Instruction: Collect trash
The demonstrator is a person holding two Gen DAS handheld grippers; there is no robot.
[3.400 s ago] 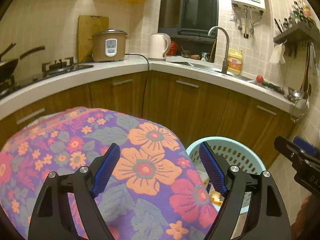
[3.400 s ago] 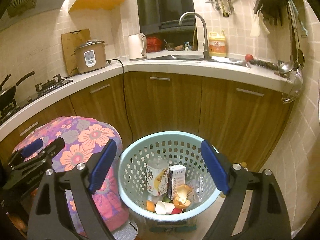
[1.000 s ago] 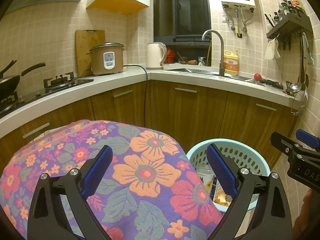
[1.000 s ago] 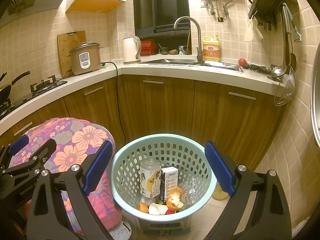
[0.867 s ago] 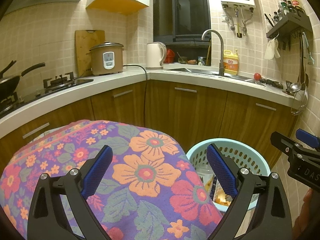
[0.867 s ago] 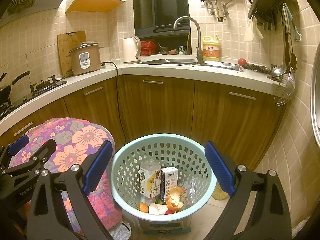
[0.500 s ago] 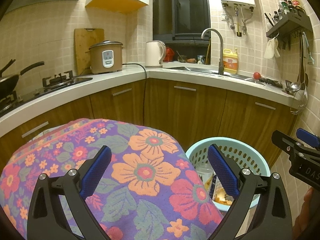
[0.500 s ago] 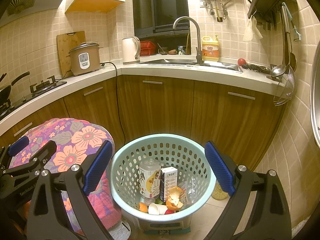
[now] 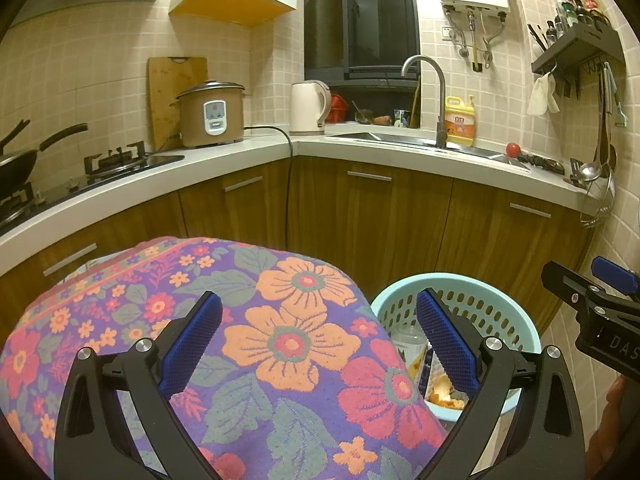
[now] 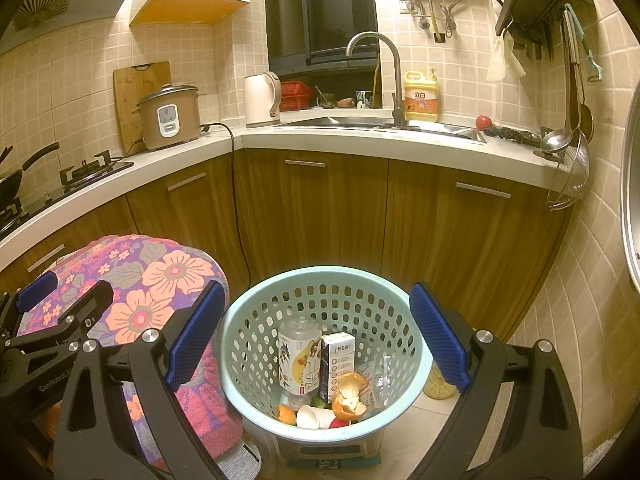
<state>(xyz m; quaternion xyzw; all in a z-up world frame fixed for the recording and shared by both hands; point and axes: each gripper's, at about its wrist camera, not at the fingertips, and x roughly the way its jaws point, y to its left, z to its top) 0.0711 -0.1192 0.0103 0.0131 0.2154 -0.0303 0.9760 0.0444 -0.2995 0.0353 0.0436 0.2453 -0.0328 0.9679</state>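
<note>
Both claws wide open, holding nothing. Left claw (image 9: 318, 336) up over a flowery cloth (image 9: 256, 320), blue pads far apart. Right claw (image 10: 316, 336) up over a light blue basket (image 10: 256, 344), one pad on each side of the rim, not touching it.

Down below the right claw, inside the basket: a clear bottle (image 10: 298, 350) with a picture label, a small white carton (image 10: 338, 360) leaning beside it, orange peel (image 10: 350, 398) in front, a white paper cup (image 10: 314, 416) lying on its side, a bit of clear wrapper (image 10: 382, 376) off to the right. Seen from the left claw, same basket (image 9: 516, 320) just to the right, next to the cloth.

Looks like most of the job done already, with lots of trash sitting in the basket. No loose trash showing on the cloth. Floor mostly hidden, so hard to tell about more bits down there. A yellowish jar (image 10: 438, 386) on the floor just past the right pad, maybe trash, maybe not. Counter far ahead holds a rice cooker (image 10: 170, 122) and a kettle (image 10: 260, 100), not trash.
</note>
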